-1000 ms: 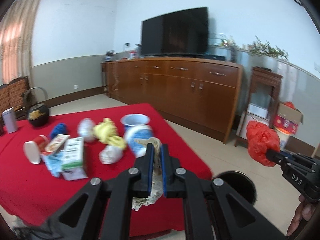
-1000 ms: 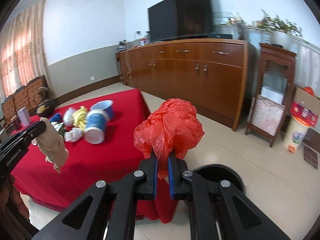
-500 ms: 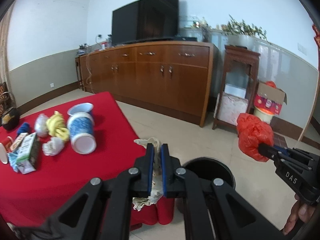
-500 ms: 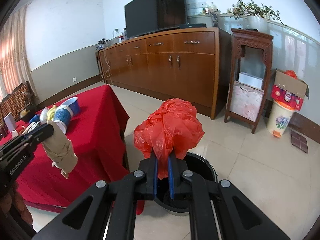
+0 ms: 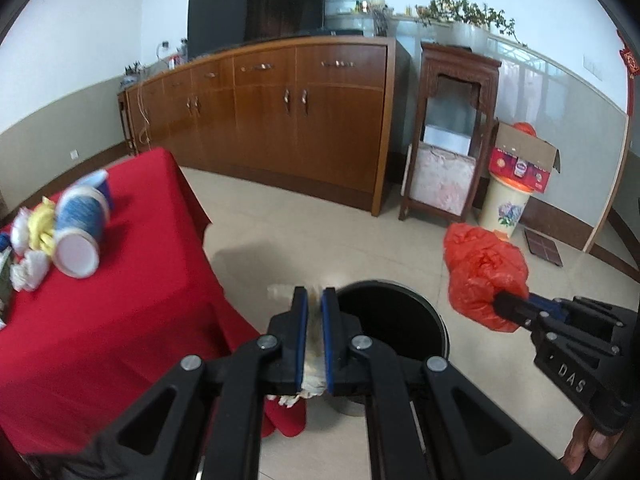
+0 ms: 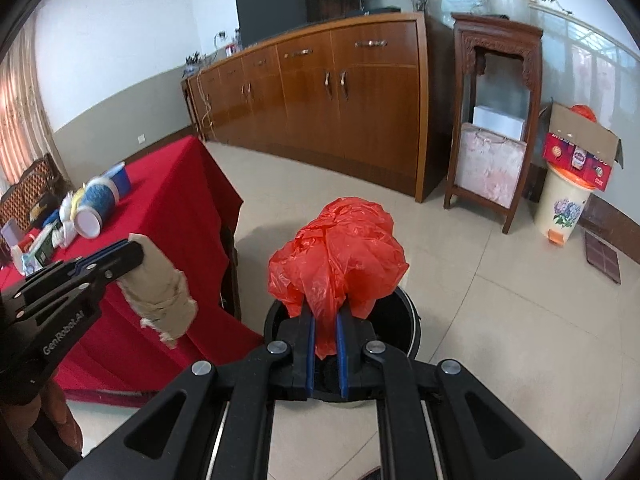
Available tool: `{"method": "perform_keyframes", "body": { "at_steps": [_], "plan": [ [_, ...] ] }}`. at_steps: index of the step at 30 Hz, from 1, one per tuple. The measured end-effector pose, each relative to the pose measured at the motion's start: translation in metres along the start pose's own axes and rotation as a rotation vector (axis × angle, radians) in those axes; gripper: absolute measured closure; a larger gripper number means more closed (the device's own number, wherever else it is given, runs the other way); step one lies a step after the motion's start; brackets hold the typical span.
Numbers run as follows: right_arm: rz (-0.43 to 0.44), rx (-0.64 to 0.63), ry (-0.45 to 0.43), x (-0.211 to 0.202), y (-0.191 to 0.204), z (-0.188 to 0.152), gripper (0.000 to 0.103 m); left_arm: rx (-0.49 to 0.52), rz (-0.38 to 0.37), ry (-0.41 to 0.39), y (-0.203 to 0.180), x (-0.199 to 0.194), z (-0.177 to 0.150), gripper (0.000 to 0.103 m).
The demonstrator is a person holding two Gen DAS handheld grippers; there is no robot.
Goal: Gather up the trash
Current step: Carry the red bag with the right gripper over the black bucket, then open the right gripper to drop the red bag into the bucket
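Trash in hand: a crumpled red plastic bag (image 6: 340, 252) is clamped in the right hand-held gripper (image 6: 325, 344), and a wad of brownish paper (image 6: 160, 288) is pinched in the left hand-held gripper (image 5: 314, 336).

Change over the last second: both hand-held grippers have swung away from the red-clothed counter (image 5: 120, 300) and toward the floor. The black bin (image 5: 394, 320), earlier only a sliver at the lower right of the left view, now sits directly ahead of and below both sets of fingers; in the right view the bag hangs over its mouth (image 6: 404, 320). The paper wad is just to the left of the rim.

Assessment: carry phase appears complete; release into the bin is the likely next step. More litter remains on the counter, including a toppled blue cup (image 5: 82, 220) and crumpled tissues (image 5: 30, 272), so the task is only partly done.

Legible writing: "DAS" on the right hand-held gripper's body (image 5: 572, 376); "GenRobot.AI" on the left one (image 6: 62, 334). Printing on the red carton (image 6: 580, 156) is unreadable.
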State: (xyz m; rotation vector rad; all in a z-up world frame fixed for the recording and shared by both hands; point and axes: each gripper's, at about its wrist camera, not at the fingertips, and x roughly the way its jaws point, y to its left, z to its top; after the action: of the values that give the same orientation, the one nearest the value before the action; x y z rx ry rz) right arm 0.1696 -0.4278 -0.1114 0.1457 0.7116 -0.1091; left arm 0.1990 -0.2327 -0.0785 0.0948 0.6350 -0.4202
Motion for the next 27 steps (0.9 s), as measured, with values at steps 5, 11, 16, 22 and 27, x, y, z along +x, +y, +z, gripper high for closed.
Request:
{"method": "perform_keyframes", "body": {
  "at_steps": [5, 11, 16, 22, 27],
  "plan": [
    [0.001, -0.022, 0.051, 0.024, -0.01, -0.002, 0.094, -0.01, -0.029, 0.048, -0.006, 0.021, -0.006, 0.095],
    [0.01, -0.041, 0.126, 0.057, -0.023, -0.005, 0.094, -0.018, -0.043, 0.11, -0.01, 0.049, -0.015, 0.095],
    [0.017, -0.037, 0.174, 0.079, -0.03, -0.014, 0.094, 0.007, -0.039, 0.138, -0.015, 0.067, -0.017, 0.096],
    [0.008, -0.063, 0.193, 0.103, -0.029, -0.012, 0.087, -0.006, -0.014, 0.148, -0.016, 0.085, -0.019, 0.055],
    [-0.13, -0.002, 0.236, 0.124, -0.053, -0.014, 0.006, -0.031, 0.03, 0.128, -0.007, 0.087, -0.021, 0.007]
  ]
}}
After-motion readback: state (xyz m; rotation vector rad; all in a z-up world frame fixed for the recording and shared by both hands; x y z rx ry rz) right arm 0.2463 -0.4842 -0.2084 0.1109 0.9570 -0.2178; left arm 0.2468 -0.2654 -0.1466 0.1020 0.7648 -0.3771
